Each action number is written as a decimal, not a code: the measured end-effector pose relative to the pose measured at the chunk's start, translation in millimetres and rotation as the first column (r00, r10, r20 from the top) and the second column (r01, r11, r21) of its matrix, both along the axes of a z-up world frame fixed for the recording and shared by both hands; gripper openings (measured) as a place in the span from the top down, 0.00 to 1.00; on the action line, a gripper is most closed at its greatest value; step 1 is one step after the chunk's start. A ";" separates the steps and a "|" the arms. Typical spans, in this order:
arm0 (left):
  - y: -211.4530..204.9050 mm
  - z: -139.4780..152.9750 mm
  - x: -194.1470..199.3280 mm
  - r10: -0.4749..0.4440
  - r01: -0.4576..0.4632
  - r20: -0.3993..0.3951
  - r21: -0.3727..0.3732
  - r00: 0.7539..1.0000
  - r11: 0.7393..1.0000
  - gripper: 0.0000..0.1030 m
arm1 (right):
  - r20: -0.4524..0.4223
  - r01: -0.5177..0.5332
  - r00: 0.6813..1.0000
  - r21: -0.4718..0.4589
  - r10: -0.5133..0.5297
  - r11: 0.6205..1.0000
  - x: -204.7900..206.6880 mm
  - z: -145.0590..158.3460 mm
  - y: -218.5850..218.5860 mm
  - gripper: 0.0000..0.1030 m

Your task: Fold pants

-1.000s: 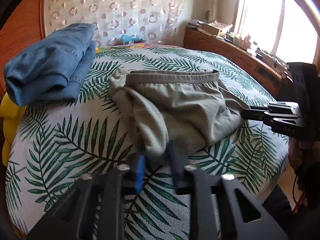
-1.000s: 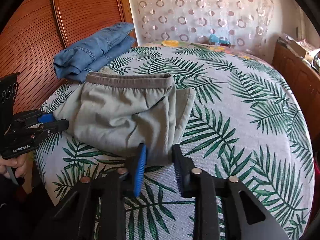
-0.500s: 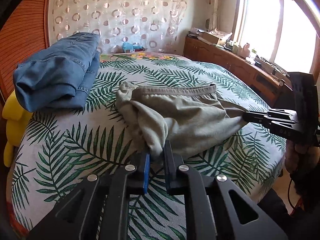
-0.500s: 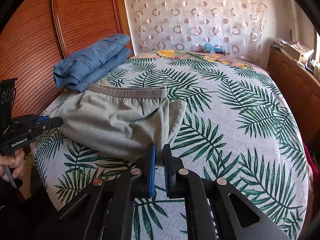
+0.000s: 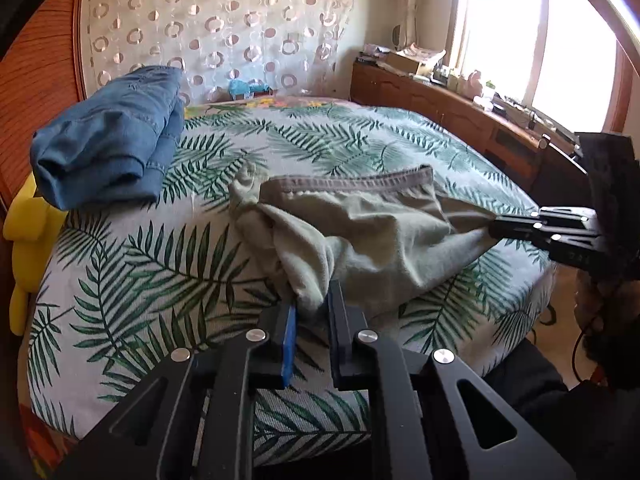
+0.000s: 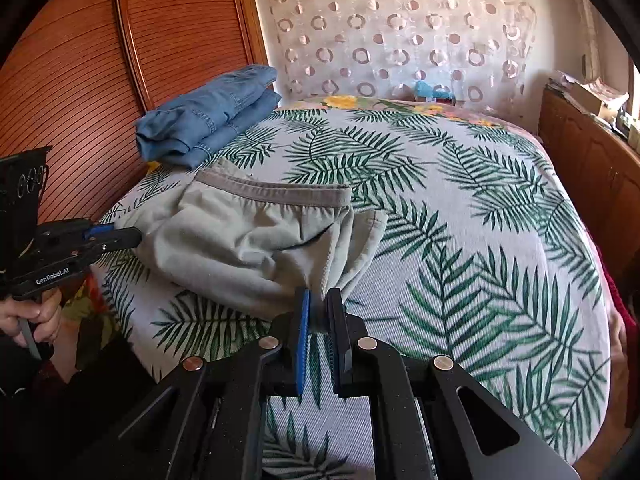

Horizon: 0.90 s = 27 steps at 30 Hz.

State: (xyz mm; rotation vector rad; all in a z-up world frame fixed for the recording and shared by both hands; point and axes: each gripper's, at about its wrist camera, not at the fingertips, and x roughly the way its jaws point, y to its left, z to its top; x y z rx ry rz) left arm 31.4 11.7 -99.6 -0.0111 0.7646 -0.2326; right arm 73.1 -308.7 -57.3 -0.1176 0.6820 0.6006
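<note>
Gripping pants (image 5: 372, 236) hems, both tongs

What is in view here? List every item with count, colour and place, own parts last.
Pants: one, grey-green, near edge of the bed, both near corners pinched.
Jeans: one folded pile, blue, far left of the bed by the headboard.
Bed cover: one, white with green palm leaves, under everything.
Headboard: one, reddish wood, left.
Curtain: one, sheer with rings, behind the bed.
Cabinet: one, brown wood, under the window.
Yellow soft object: one, bed's left edge.
Left gripper: black, shut on pants.
Right gripper: black, shut on pants.
</note>
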 end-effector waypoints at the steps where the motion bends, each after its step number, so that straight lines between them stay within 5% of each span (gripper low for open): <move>1: -1.0 -0.8 0.4 0.000 0.000 -0.001 0.001 1.000 1.000 0.87 | -0.003 0.000 1.000 0.007 0.000 1.000 0.0 -0.1 -1.0 0.93; 8: -1.1 -9.1 4.7 0.015 -0.015 -0.021 -0.001 1.000 1.000 0.74 | 0.025 0.020 1.000 -0.002 -0.020 1.000 -3.4 7.7 2.8 0.93; 15: -2.6 -13.8 5.5 0.018 -0.018 -0.033 -0.005 0.999 1.000 0.74 | 0.063 0.014 0.998 -0.016 -0.013 1.000 5.3 24.2 11.1 0.85; 22: -3.0 -16.7 6.3 0.020 -0.020 -0.041 -0.011 0.999 1.000 0.72 | 0.018 0.009 1.000 -0.081 -0.008 0.997 36.9 -3.0 39.8 0.80; 27: -0.2 -18.4 8.2 0.028 -0.028 -0.045 -0.013 0.999 1.000 0.60 | 0.025 0.018 1.000 -0.098 -0.015 0.995 43.3 -9.9 44.1 0.79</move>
